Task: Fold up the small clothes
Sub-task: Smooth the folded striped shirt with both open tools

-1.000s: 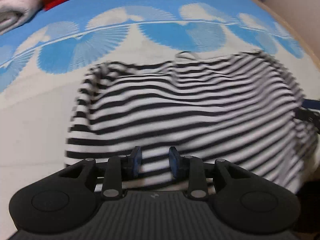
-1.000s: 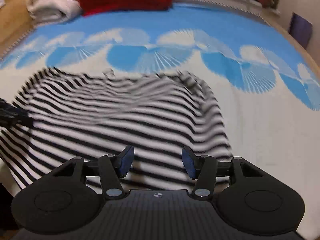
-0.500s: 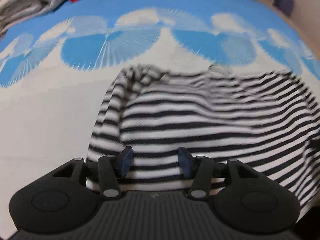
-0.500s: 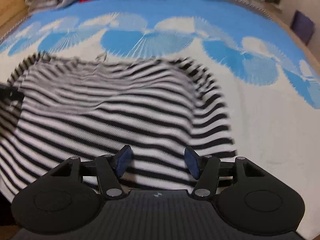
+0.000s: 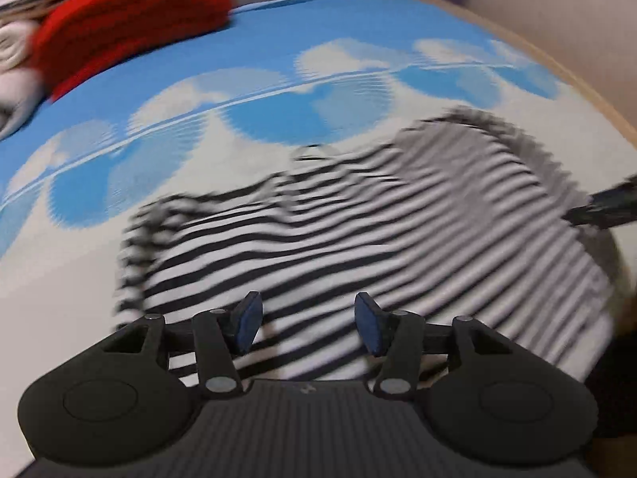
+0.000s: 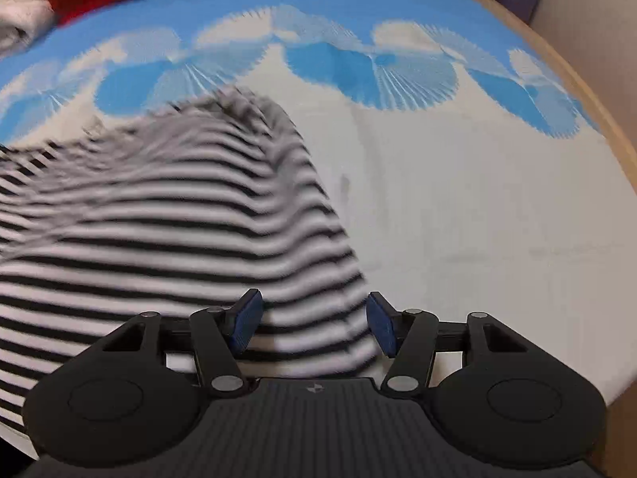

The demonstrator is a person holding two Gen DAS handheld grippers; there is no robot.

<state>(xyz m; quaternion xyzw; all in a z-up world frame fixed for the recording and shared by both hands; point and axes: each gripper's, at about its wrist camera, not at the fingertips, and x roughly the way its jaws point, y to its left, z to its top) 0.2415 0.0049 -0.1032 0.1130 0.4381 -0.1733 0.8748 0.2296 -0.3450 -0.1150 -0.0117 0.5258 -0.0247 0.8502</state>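
We hold the left gripper (image 5: 306, 324) over the near hem of the striped shirt (image 5: 378, 239), its blue pads spread apart with nothing between them. The shirt lies rumpled on the blue-and-white cloth (image 5: 254, 119) (much of it blurred), running from 9 to 3 o'clock. Our right gripper (image 6: 314, 324), pads likewise apart and empty, sits over the shirt's right edge. A red bundle (image 5: 127, 20) rests at 11 o'clock, beside a white bundle (image 5: 12, 59).

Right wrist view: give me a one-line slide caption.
Open right gripper poised over the right edge of a black-and-white striped shirt lying on a blue-and-white patterned bedspread.
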